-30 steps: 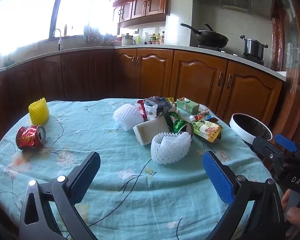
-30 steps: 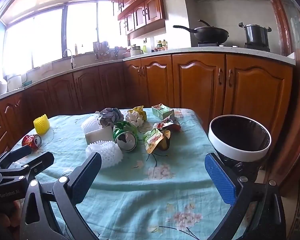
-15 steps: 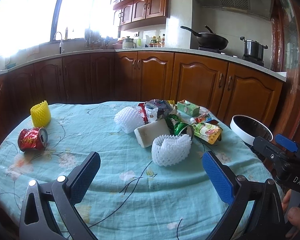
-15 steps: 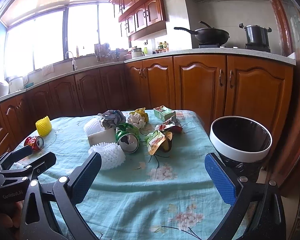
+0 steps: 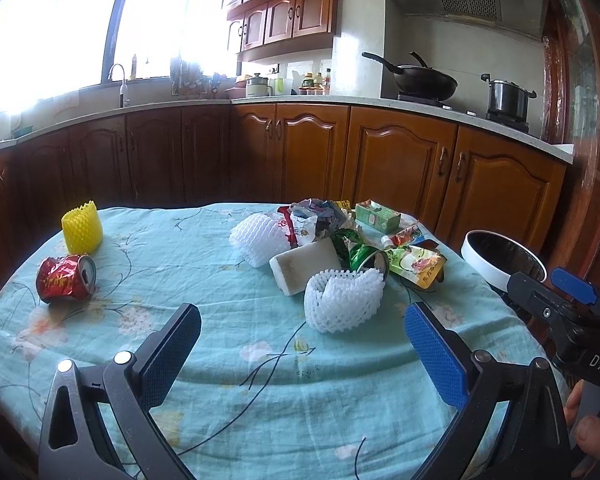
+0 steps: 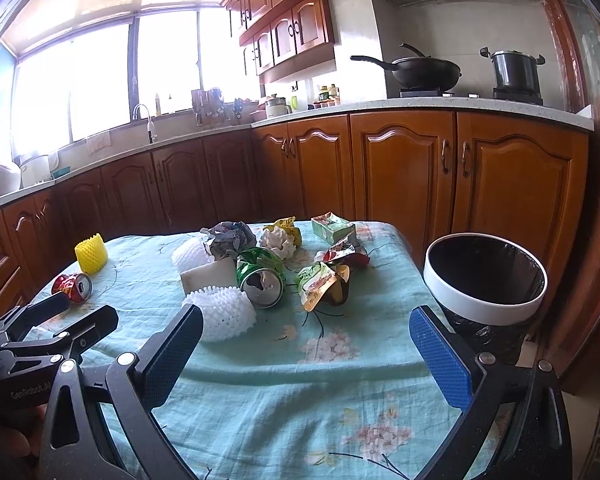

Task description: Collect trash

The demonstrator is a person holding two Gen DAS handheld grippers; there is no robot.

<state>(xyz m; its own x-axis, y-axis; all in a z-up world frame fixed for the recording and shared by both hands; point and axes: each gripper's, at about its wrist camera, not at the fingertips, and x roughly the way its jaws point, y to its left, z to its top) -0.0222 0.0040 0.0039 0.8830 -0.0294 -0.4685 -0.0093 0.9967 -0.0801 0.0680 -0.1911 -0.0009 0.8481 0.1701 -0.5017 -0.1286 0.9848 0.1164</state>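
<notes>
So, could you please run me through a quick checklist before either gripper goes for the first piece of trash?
1. Left gripper open and holding nothing: ok.
2. Right gripper open and holding nothing: ok.
3. Bin within view, mouth uncovered, beside the table's right edge: ok.
4. Nearest piece, the white foam net, lies free on the tablecloth ahead of the left fingers: ok, though it touches the green can.
5. Red can and yellow foam net stand apart from the pile, easy to single out: ok.
6. Bin has room left: cannot tell; its inside is dark.
</notes>
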